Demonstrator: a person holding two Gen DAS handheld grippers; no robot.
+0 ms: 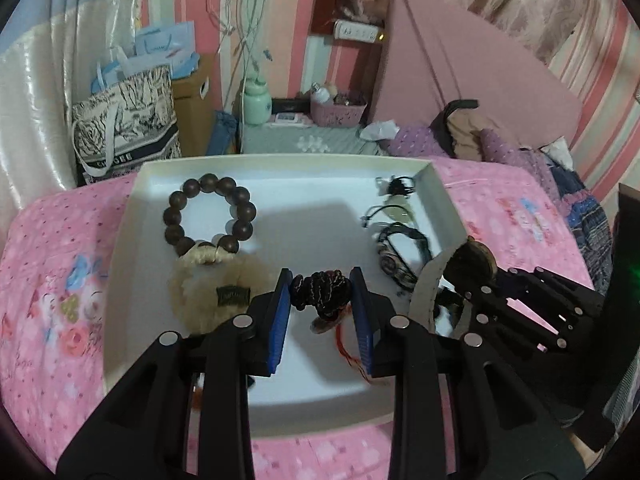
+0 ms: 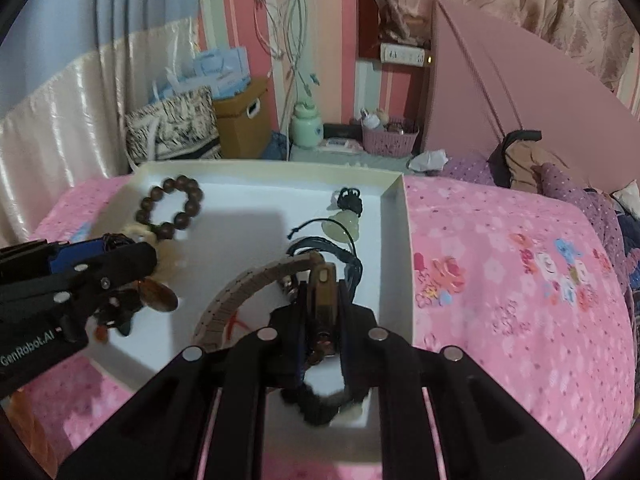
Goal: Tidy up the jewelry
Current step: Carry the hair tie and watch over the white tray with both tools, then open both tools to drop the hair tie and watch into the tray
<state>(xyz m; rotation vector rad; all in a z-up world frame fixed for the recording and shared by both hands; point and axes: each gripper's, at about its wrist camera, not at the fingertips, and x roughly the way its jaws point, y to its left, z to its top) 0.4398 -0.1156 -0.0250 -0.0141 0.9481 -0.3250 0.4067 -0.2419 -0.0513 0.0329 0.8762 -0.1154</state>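
A white tray [image 1: 280, 172] lies on the pink bed. My left gripper [image 1: 321, 286] is shut on a black braided cord ornament [image 1: 322, 290] with a brown disc and red threads hanging below, held above the tray's middle. My right gripper [image 2: 323, 280] is shut on a brown wooden comb [image 2: 324, 296] whose curved pale spine [image 2: 236, 300] arcs to the left. In the tray lie a dark wooden bead bracelet [image 1: 210, 214], a beige fluffy scrunchie [image 1: 208, 288], a green jade pendant on black cord [image 2: 344, 222] and a black leather bracelet [image 1: 400, 252].
The pink floral bedspread [image 2: 520, 280] surrounds the tray. Behind it are a patterned tote bag [image 1: 124, 120], a cardboard box [image 2: 244, 116], a green jar [image 1: 258, 100], a pink basket [image 2: 390, 134] and a pink board [image 1: 460, 72] leaning at the right.
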